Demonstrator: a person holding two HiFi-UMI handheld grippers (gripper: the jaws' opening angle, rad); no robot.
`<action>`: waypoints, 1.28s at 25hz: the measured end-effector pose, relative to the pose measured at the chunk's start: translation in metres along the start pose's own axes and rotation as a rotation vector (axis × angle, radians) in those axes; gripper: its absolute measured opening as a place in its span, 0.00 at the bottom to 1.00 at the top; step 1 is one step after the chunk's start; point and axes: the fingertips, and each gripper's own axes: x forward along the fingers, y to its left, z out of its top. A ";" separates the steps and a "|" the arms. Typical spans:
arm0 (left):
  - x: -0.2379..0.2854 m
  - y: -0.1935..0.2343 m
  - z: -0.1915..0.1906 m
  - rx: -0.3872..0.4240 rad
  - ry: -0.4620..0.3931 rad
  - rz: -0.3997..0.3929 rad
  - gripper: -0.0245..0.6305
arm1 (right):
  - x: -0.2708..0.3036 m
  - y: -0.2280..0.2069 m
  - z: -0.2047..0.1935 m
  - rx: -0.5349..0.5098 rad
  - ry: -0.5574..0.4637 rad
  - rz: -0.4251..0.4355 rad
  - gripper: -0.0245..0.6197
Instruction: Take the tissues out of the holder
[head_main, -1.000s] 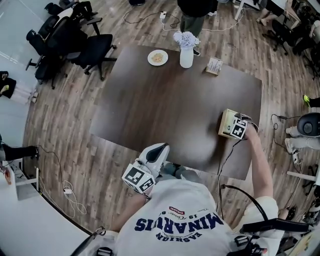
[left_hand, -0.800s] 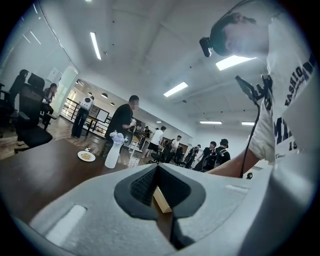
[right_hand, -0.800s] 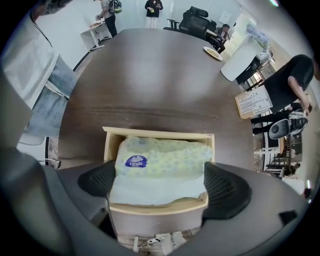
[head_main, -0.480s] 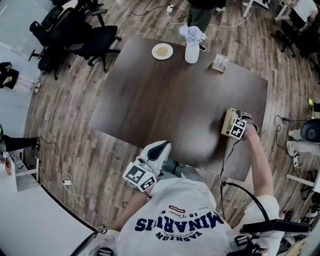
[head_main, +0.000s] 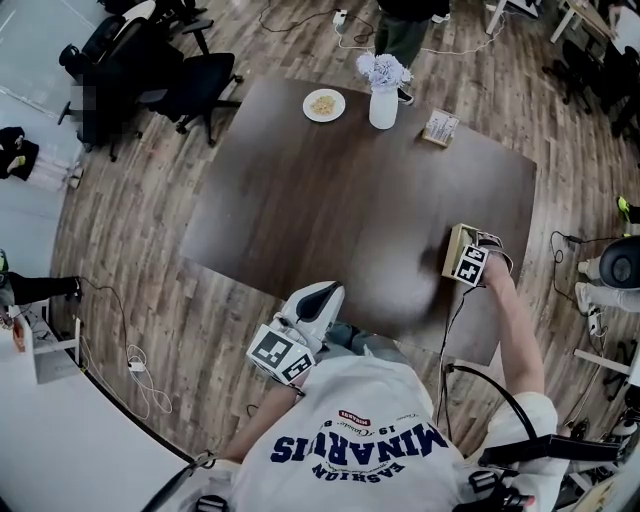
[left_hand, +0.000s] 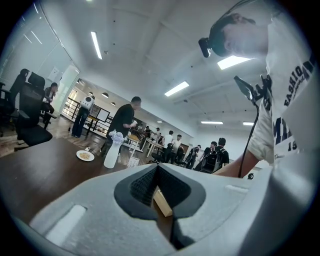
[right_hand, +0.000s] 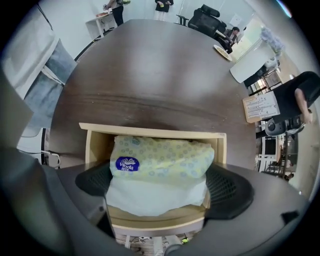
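1. While the right side is busy, the left gripper sits back by the person's body at the near edge of the table. Its jaws are pinched together on nothing, and it's well apart from the holder.
2. Further right, the holder is a shallow wooden box near the table's right edge, with the tissue pack lying inside.
3. The right gripper points straight down over it. Its jaws have just been opening and now stand wide, with the pack between them and the pads flanking it, not squeezing.
4. Key bit: the pack's long axis runs jaw to jaw, so I reckon closing grabs its short ends. The right hand's obviously the nearer one.
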 end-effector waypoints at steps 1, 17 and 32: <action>0.000 0.000 0.001 0.001 -0.001 0.001 0.04 | 0.001 0.001 0.000 -0.002 0.002 0.003 0.94; 0.003 -0.011 -0.003 0.010 0.007 -0.019 0.04 | 0.010 0.007 0.002 -0.005 0.017 0.086 0.91; -0.005 -0.016 0.002 0.025 0.000 -0.049 0.04 | -0.022 0.012 0.003 0.011 -0.010 0.041 0.47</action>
